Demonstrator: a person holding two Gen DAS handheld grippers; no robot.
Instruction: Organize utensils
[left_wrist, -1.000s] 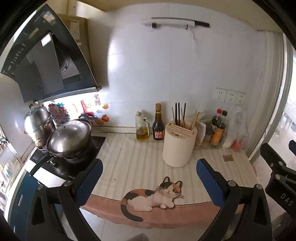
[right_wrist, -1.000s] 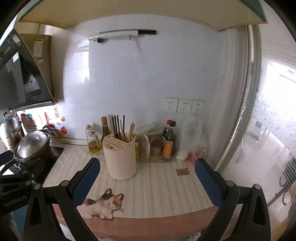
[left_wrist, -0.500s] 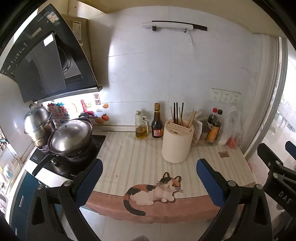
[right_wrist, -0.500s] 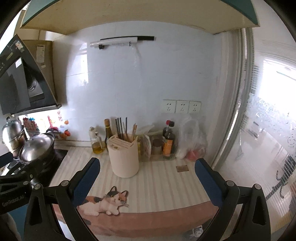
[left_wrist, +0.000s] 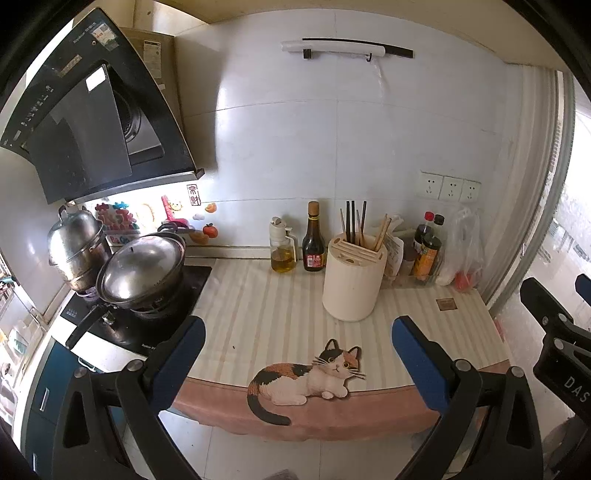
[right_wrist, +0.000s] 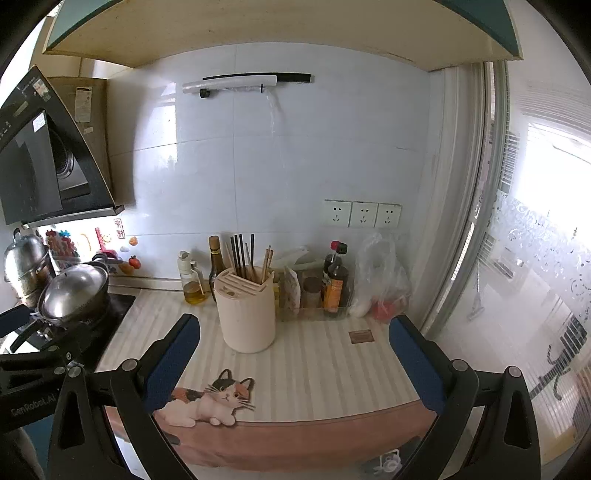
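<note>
Both grippers hang in front of the counter with nothing in them. The left gripper has its jaws wide apart, and so does the right gripper. The chopsticks stand up in the cream holder, next to a dark bottle.

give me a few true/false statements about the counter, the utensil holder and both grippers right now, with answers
1. The cream utensil holder stands upright with chopsticks in it. True.
2. The left gripper is shut on a chopstick. False: its jaws are open and empty.
3. The dark sauce bottle stands right of the holder. False: it stands left of it, beside the oil dispenser.
4. The right gripper is open, holding nothing. True.
5. The lidded wok sits on the striped counter mat. False: it sits on the stove.
</note>
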